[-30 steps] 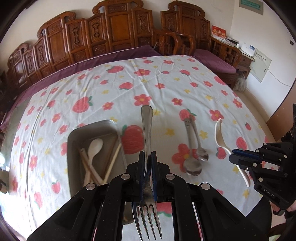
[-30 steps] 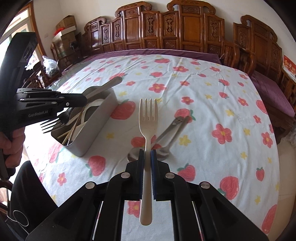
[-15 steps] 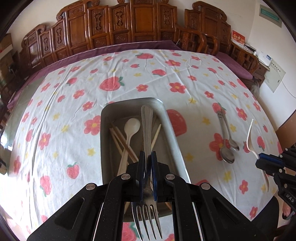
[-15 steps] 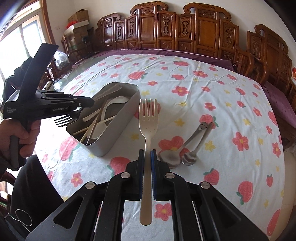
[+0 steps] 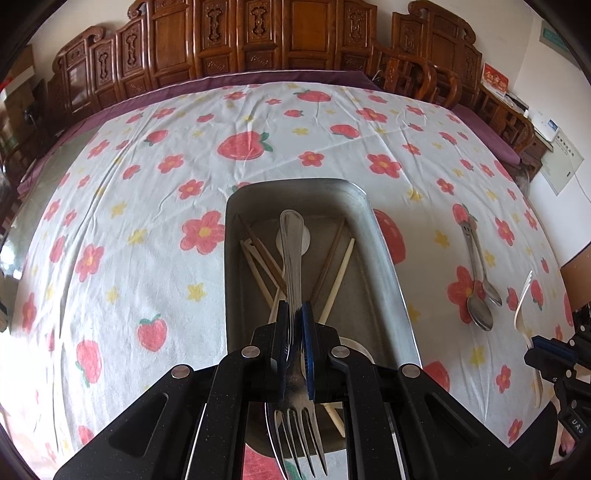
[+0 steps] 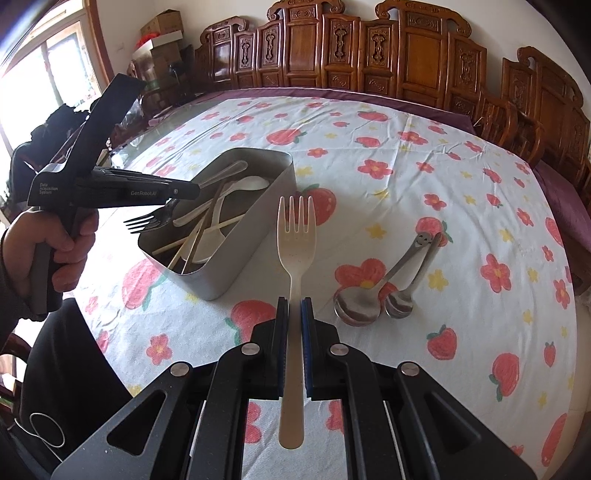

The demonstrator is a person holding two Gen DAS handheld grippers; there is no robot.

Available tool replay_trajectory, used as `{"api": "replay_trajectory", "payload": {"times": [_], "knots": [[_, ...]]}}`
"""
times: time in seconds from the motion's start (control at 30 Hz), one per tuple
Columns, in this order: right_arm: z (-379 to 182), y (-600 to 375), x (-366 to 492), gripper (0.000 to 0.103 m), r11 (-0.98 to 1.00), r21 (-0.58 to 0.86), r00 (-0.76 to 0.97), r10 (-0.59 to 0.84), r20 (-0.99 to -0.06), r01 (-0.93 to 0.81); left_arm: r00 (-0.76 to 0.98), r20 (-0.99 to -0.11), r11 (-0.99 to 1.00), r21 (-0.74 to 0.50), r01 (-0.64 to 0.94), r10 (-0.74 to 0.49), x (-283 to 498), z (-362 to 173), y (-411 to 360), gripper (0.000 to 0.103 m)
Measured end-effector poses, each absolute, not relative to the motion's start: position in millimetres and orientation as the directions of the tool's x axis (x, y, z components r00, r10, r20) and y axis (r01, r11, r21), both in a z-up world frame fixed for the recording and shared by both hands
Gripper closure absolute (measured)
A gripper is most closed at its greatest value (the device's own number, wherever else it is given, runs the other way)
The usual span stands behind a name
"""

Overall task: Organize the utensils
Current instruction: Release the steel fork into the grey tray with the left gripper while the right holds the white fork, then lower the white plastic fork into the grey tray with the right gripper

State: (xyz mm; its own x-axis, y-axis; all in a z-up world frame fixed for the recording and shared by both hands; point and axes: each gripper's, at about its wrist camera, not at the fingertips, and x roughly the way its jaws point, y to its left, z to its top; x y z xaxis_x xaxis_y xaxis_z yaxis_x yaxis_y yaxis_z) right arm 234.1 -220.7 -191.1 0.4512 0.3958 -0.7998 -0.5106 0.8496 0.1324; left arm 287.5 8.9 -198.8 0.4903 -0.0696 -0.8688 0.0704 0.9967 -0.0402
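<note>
The left gripper (image 5: 294,325) is grasping a metal fork (image 5: 291,258) over the metal tray (image 5: 384,266) at centre frame; the right gripper (image 6: 294,314) is clamping a beige plastic fork (image 6: 296,236), two steel spoons (image 6: 380,291) lying lower right on the bench (image 6: 406,184).

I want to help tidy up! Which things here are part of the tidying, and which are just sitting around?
Part of the tidying: metal fork in the left gripper, cream fork in the right gripper, metal box, two spoons.

Just around: flowery tablecloth, wooden chairs, cardboard boxes.

We count two forks: one metal fork (image 5: 291,258) between the left fingers, one cream fork (image 6: 296,236) between the right fingers. Two metal spoons (image 6: 373,295) right of those fingers. One metal tray (image 6: 258,206).
</note>
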Motion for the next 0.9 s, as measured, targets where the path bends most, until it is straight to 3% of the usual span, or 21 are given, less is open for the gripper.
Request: {"api": "replay_trajectory", "payload": {"times": [0.9], "knots": [[-183.8, -113.2, 268.7, 0.095, 0.817, 0.163, 0.418, 0.441, -0.794, -0.554, 0.616, -0.781, 0.994, -0.043, 0.104, -0.099, 243.5, -149.6, 61.1, 0.097]]}}
